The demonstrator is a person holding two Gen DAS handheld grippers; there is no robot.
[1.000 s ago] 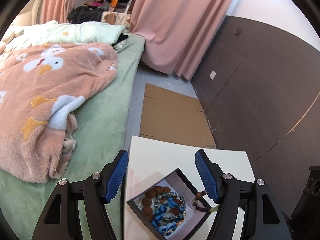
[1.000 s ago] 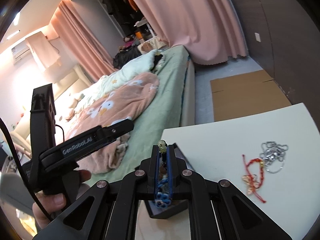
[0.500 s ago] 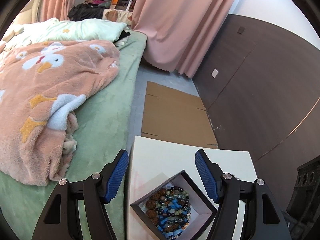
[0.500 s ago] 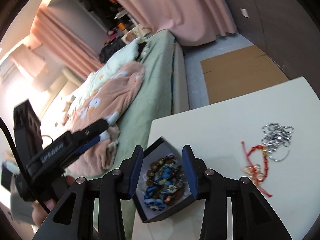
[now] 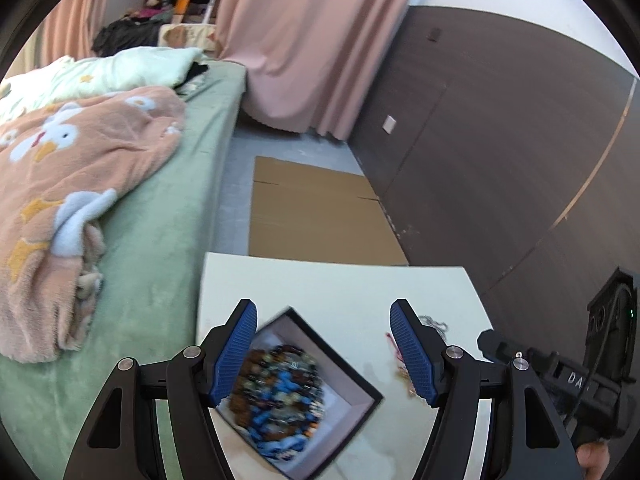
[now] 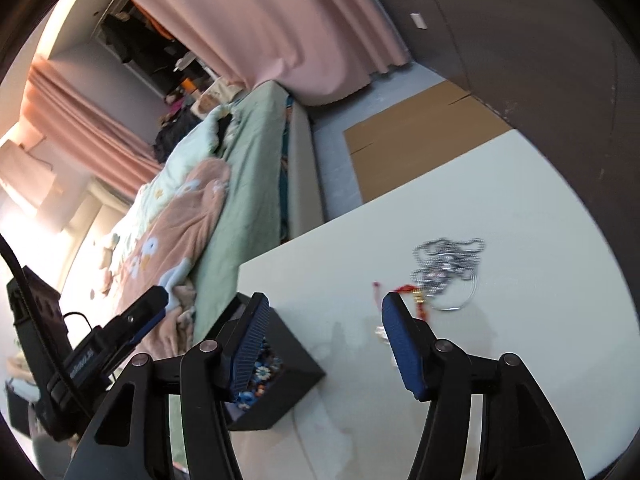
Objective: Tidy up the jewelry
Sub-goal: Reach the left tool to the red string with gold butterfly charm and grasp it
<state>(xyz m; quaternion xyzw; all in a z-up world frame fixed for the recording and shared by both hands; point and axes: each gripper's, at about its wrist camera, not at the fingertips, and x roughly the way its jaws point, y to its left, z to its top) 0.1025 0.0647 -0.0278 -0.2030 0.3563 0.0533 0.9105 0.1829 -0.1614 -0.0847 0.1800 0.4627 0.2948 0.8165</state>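
1. Bedroom setting: a white worktop (image 6: 520,208) stands beside a green bed (image 5: 160,216), with flattened cardboard (image 5: 316,212) on the floor beyond.
2. On the worktop, a red cord bracelet (image 6: 408,290) lies touching a heap of silver chain (image 6: 448,268), right of centre in the right wrist view.
3. A black jewellery box (image 5: 304,392), lined pale and filled with blue and brown bead bracelets (image 5: 280,388), sits at the worktop's left corner, near the bed.
4. The right claw (image 6: 324,344) is opening, with nothing between its blue pads; the red bracelet and the chain lie just above and beyond its right fingertip, so this hand looks the nearer one for them.
5. The left claw (image 5: 324,352) stands spread and empty, hovering over the box; in its view the loose pieces peek out behind its right finger.
6. Judged from this, the coming move turns on the right claw reaching forward and slightly right; the bracelet's long axis cannot be told through the blur.
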